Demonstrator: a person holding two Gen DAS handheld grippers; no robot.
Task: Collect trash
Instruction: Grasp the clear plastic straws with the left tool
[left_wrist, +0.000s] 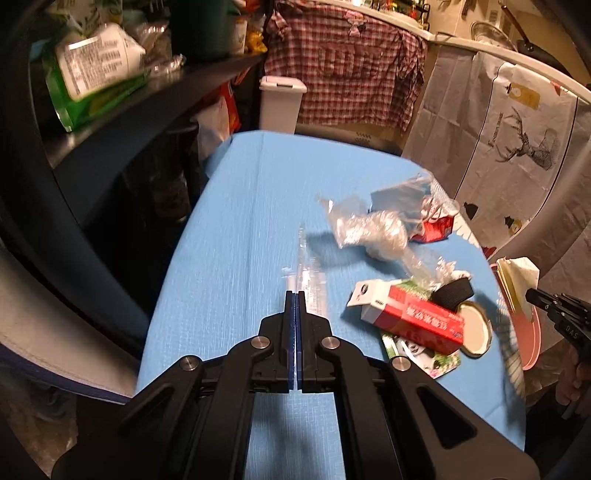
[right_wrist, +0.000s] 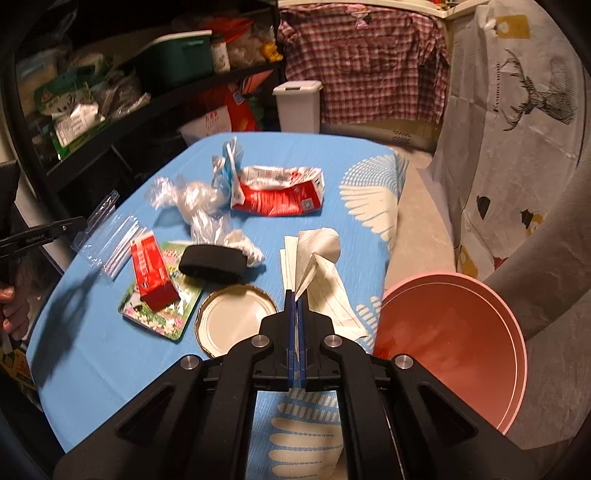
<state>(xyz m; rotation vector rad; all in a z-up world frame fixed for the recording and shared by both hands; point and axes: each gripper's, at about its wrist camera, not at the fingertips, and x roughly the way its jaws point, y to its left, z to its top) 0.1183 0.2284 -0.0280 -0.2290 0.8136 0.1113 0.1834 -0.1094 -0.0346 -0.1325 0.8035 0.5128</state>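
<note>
Right wrist view showed a table (right_wrist: 110, 339) under a blue cloth with a white pattern along its right side, standing in a crowded room: dark shelves (right_wrist: 155, 99) of packets and a green storage box (right_wrist: 173, 61) on the left, a small white bin (right_wrist: 298, 105) with its lid down at the table's far end, a red checked shirt (right_wrist: 365, 62) hung behind it, and a white sheet printed with a deer (right_wrist: 517, 122) draped on the right. Trash lay scattered over the cloth: a flattened red and white carton (right_wrist: 280, 194), crumpled clear plastic (right_wrist: 195, 206), a clear sleeve (right_wrist: 107, 236), a red box (right_wrist: 153, 273) lying on a flowered card (right_wrist: 162, 314), a black band (right_wrist: 213, 264), and a round metal lid (right_wrist: 236, 321). A pink bowl (right_wrist: 454, 343) sat tilted at the table's right edge; nothing showed inside it. The right gripper (right_wrist: 296, 295) had its fingers closed on a sheet of folded lined paper (right_wrist: 321, 266), just left of the bowl.

From the left wrist, the left gripper (left_wrist: 296, 295) had its fingers pressed together with nothing between them, tips above the clear sleeve (left_wrist: 306, 273), the red box (left_wrist: 417, 321) near to their right
</note>
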